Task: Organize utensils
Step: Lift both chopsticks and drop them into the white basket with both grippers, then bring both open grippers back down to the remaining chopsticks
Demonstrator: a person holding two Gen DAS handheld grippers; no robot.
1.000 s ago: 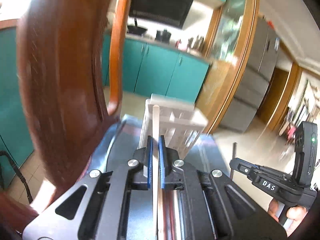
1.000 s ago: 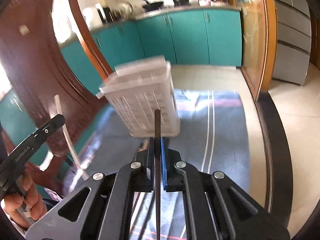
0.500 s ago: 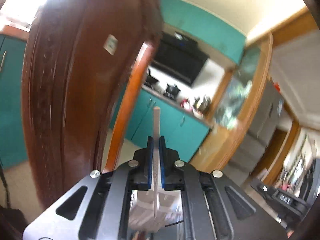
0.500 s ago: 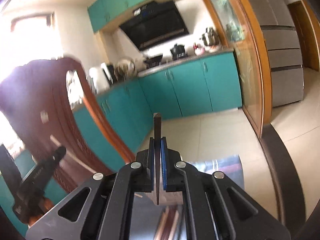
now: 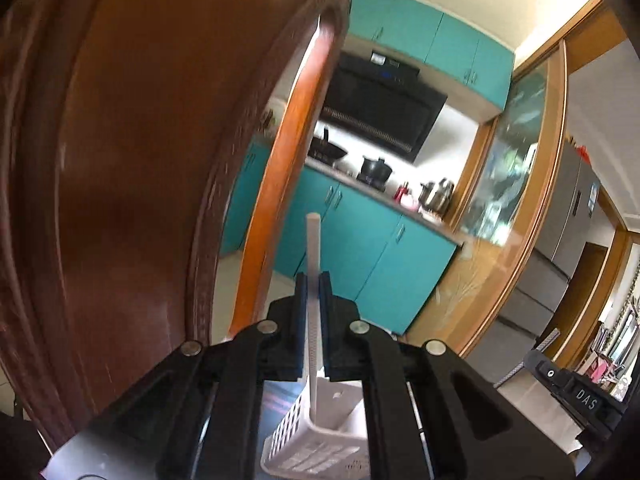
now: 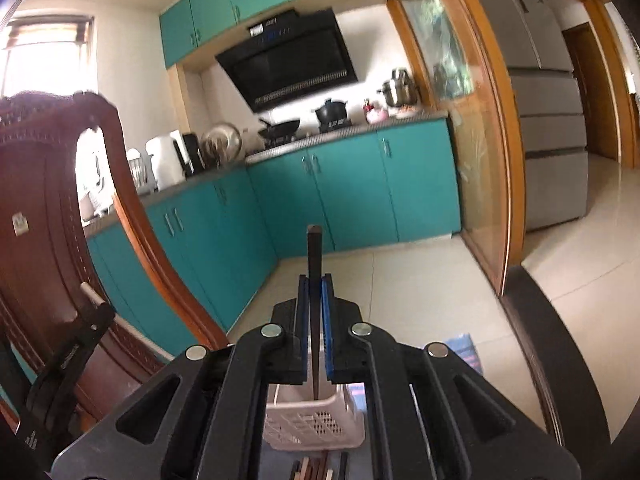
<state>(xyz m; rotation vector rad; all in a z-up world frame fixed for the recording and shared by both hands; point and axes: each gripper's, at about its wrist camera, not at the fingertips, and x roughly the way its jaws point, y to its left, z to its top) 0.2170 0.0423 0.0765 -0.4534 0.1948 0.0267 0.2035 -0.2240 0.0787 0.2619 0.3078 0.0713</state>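
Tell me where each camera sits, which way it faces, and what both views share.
Left wrist: on the left hand-held gripper, facing the dark wooden chair back and teal kitchen cabinets; shut on a white chopstick.
Right wrist: on the right hand-held gripper, facing the kitchen; shut on a dark chopstick.
Shared: white perforated plastic basket below, black range hood.

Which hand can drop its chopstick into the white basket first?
Probably the left. The white chopstick in the left gripper already has its lower end hanging over the white basket. The right gripper's dark chopstick ends just above the basket rim.
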